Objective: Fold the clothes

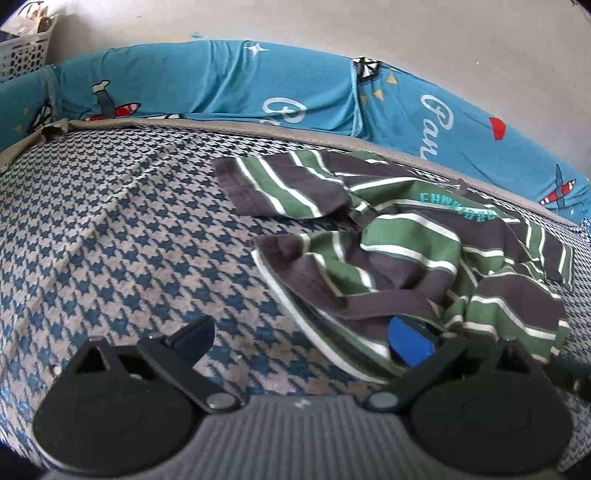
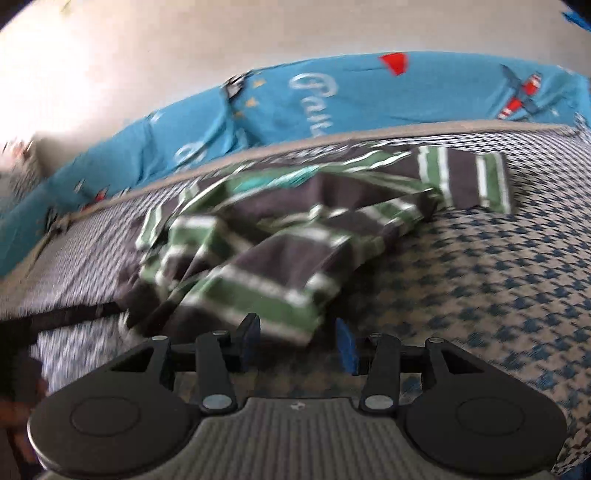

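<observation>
A crumpled shirt [image 1: 406,243] with green, dark grey and white stripes lies on the houndstooth bed cover [image 1: 110,240], one sleeve spread out to the left. My left gripper [image 1: 303,343] is wide open at the shirt's near hem. Its right blue pad [image 1: 406,345] pokes into the folds there, while the left finger [image 1: 195,338] is over bare cover. In the blurred right wrist view, the shirt [image 2: 266,258] sits just beyond my right gripper [image 2: 299,343]. That gripper is partly open with nothing between its pads, low over the cover [image 2: 498,277].
A blue printed bumper cushion [image 1: 221,81] runs along the bed's far edge against a pale wall [image 1: 369,26]; the right wrist view shows the cushion [image 2: 369,96] too. A white perforated basket [image 1: 22,51] stands in the far left corner.
</observation>
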A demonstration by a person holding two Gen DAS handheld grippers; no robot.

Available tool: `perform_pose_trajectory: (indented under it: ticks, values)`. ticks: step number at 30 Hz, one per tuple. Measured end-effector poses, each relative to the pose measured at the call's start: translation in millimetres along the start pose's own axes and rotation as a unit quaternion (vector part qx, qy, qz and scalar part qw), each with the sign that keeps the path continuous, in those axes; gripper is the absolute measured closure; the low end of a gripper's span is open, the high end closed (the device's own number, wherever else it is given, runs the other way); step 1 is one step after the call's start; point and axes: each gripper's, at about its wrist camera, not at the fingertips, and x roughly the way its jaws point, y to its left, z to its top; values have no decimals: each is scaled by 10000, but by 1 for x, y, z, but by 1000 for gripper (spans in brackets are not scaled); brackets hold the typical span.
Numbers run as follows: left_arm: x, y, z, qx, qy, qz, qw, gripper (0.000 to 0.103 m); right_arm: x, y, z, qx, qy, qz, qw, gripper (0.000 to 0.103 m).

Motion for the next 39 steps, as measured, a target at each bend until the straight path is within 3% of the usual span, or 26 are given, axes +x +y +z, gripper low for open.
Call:
perform_pose_trajectory:
  ticks: [6,21,22,26,32,39]
  values:
    - [-4,10,1,-108,-25,75,9999,2,4,16,-14,-366,132,-23,9992,58]
    - [-1,15,4,-162,35,17,9999,2,35,11,-1,102,-306,-42,9995,51]
    - [-1,15,4,-156,42,18,9999,2,36,13,-1,114,-334,-25,9994,53]
    - [-1,17,4,-184,51,35,9998,2,33,15,3,215,-441,186,9986,92]
    - [-5,15,5,-132,10,29,9999,2,-2,20,6,286,-743,204,9966,96]
    - [-16,16,8,-152,-61,-2,9999,2,-61,1,1,674,-1124,-429,9904,97]
